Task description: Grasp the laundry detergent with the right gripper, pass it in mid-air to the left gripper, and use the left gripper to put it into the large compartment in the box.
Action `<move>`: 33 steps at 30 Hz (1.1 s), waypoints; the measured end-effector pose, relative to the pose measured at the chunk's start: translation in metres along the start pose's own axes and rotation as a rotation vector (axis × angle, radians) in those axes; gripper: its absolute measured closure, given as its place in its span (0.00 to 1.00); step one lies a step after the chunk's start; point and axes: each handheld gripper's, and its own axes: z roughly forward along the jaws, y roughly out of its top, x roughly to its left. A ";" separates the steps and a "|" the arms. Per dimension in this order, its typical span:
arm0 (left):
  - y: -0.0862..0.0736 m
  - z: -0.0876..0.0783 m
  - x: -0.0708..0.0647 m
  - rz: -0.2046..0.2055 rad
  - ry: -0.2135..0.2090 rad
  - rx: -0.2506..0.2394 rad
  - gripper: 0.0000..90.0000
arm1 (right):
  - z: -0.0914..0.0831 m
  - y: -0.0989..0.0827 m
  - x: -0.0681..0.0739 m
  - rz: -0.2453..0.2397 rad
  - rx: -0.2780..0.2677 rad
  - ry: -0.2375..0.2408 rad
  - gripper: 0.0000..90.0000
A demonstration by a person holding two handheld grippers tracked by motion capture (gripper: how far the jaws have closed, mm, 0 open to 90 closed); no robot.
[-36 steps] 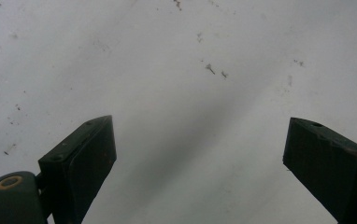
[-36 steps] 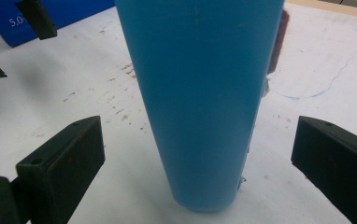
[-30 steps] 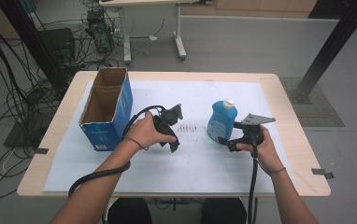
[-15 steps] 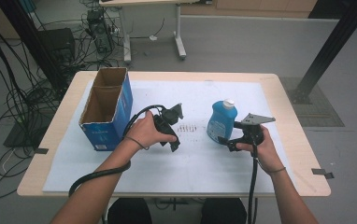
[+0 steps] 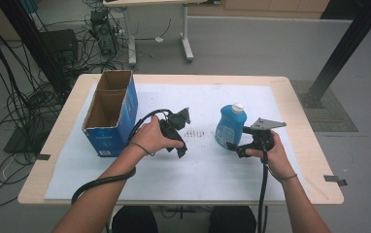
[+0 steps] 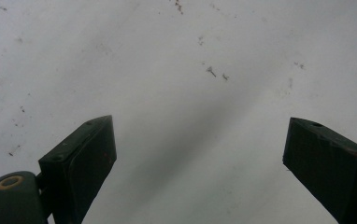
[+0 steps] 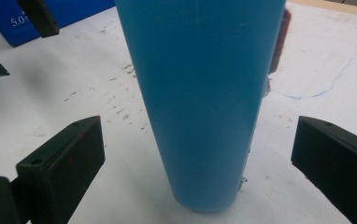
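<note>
Blue bottle with white cap stands upright on the white mat covering the desk, right of centre, its base flat on the mat.

Left to right, from the high view:

1. Open blue cardboard box stands at the left of the mat, mouth upward, interior apparently empty.
2. Left tongs are held low over the mat, just right of the box and well apart from the bottle. In the left gripper view the 2 jaws stand wide apart with nothing between them but speckled mat.
3. A patch of dark specks marks the mat between the 2 hands.
4. Right tongs sit at the bottle's lower body. In the right gripper view the jaws stand wide apart, 1 on each side of the bottle, neither touching it.

Assessment: the step in hand appears to be the approach to grasp the bottle; the straddle is made, the grip is not. The next move calls for the right tongs to close squarely on the lower body, firmly enough that the smooth, tapering plastic does not slip, then a straight lift. The box is the likely destination, though that cannot be confirmed.
</note>
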 end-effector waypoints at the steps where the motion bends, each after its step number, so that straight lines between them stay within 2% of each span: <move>1: 0.000 0.000 0.000 0.000 0.000 0.001 0.11 | 0.000 0.000 0.000 0.001 -0.001 -0.001 0.03; 33: -0.001 0.000 -0.001 -0.001 0.001 0.001 0.11 | -0.001 0.000 0.001 0.003 -0.003 -0.005 0.03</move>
